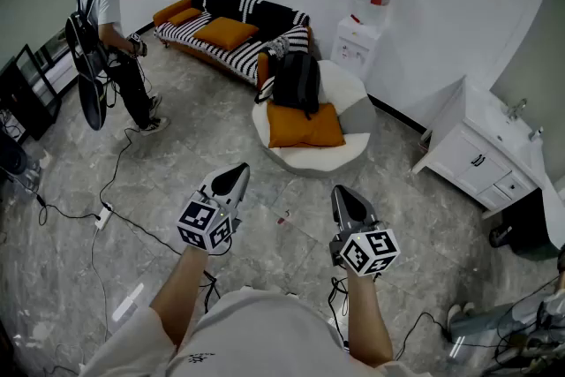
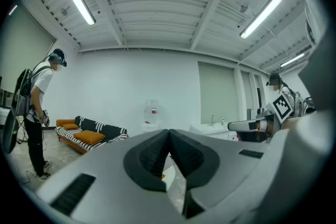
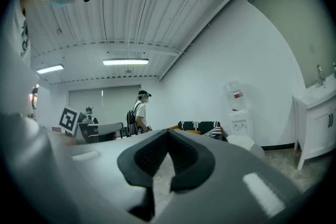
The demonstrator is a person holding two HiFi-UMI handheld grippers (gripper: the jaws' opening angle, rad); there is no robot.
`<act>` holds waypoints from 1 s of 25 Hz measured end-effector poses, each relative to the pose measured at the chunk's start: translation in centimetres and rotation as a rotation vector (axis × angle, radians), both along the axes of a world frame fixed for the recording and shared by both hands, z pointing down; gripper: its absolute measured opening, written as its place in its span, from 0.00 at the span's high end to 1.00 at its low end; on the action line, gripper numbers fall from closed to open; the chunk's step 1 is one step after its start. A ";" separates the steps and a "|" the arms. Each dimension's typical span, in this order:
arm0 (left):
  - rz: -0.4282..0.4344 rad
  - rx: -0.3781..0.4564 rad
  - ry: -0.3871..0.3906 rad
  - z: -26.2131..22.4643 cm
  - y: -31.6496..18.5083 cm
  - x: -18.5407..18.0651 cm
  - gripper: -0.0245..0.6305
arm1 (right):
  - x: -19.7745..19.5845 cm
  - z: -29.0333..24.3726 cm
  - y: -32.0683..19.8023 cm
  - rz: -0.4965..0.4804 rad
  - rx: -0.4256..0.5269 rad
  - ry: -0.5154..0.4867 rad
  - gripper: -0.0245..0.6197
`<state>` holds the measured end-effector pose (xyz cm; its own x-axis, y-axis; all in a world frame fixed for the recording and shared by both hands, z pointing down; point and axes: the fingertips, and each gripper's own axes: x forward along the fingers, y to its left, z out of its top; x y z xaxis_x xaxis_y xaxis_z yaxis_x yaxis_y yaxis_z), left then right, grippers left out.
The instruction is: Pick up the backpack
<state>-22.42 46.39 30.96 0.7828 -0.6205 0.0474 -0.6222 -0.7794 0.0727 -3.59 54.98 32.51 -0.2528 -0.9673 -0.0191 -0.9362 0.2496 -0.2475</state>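
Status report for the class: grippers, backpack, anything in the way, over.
Left gripper shut, empty; right gripper same. Backpack sits on white chair behind orange cushion, untouched. Nothing large on floor between.

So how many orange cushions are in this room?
3. Two on the striped sofa: a small one at its left end, a bigger one mid-seat. The third lies on the round white chair by the backpack. More may be hidden.
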 end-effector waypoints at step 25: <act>-0.117 -0.005 -0.020 1.5 3.3 3.2 0.97 | 2.7 2.3 1.2 -0.128 -0.032 0.019 0.96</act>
<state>-19.24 49.72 32.45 0.7040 -0.7073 0.0651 -0.7102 -0.7011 0.0630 -0.91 56.15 34.82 -0.3739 -0.9273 0.0175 -0.9019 0.3591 -0.2400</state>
